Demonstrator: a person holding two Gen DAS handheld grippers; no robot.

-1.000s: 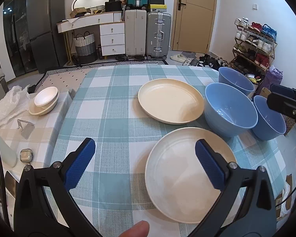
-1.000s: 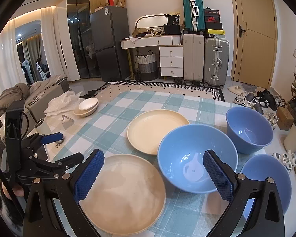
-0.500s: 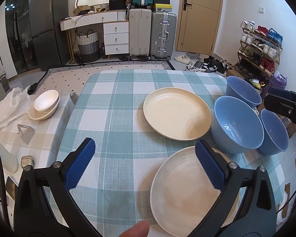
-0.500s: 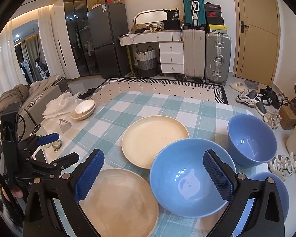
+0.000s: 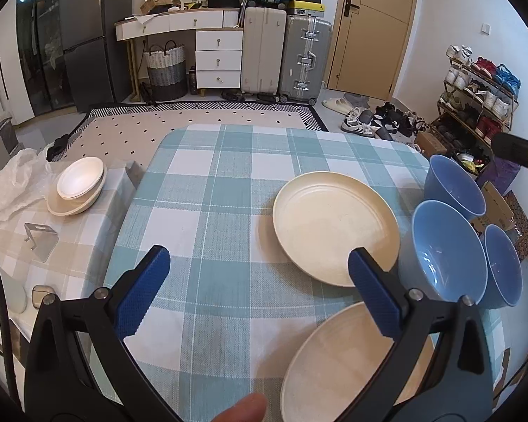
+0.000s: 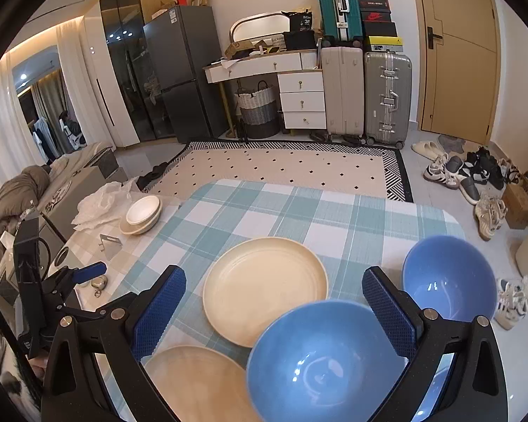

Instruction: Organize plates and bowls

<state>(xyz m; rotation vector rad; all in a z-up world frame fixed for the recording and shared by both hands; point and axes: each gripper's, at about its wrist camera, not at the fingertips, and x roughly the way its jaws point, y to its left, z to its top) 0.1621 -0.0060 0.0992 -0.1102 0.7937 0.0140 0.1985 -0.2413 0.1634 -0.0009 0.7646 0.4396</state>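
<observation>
Two cream plates lie on the checked table: a far plate [image 5: 334, 227] [image 6: 265, 286] and a near plate [image 5: 341, 365] [image 6: 193, 383]. Three blue bowls stand at the right: a far bowl [image 5: 452, 186] [image 6: 448, 279], a middle bowl [image 5: 447, 249] [image 6: 320, 358] and a near bowl [image 5: 503, 267]. My left gripper [image 5: 258, 290] is open and empty, above the table left of the near plate. My right gripper [image 6: 274, 311] is open and empty, above the middle bowl and far plate. The left gripper also shows at the left of the right wrist view [image 6: 88, 270].
A side table at the left holds stacked white bowls [image 5: 77, 184] [image 6: 140, 212], a crumpled plastic bag [image 5: 14, 179] and a small metal stand [image 5: 40, 242]. Shoes and a shoe rack [image 5: 475, 91] stand right of the table. Suitcases [image 5: 285, 59] line the back wall.
Both grippers have pulled back and up from the dishes; plates and bowls sit lower and nearer the frame bottom. Both stay open. No dish has moved.
</observation>
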